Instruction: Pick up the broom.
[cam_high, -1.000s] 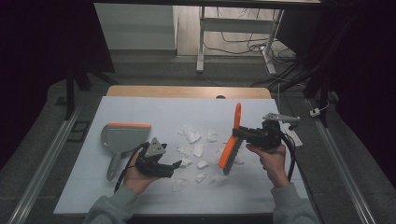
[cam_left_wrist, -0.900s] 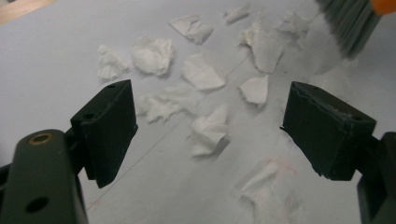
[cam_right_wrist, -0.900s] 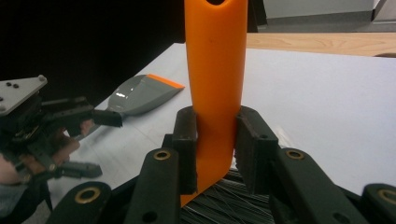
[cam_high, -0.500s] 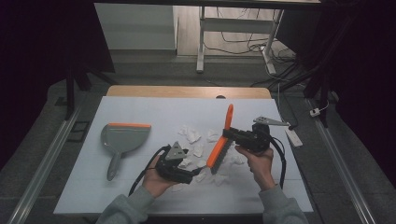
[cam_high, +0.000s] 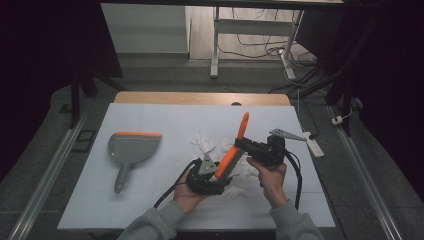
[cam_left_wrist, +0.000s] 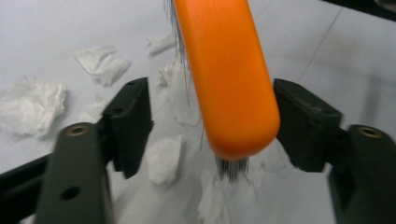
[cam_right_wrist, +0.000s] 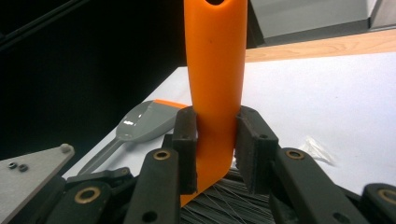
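Brush (cam_high: 235, 146) sits clamped in our right gripper (cam_right_wrist: 215, 149); left gripper (cam_left_wrist: 212, 126) jaws, just closing, flank its head w/o touching, scraps (cam_high: 204, 144) at 10 o'clock.

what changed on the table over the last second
The left hand-held gripper slid right from beside the dustpan to the brush head, its jaws closing around it, not yet pressing. The right hand-held gripper carried the brush leftward. Dustpan and paper scraps stayed.
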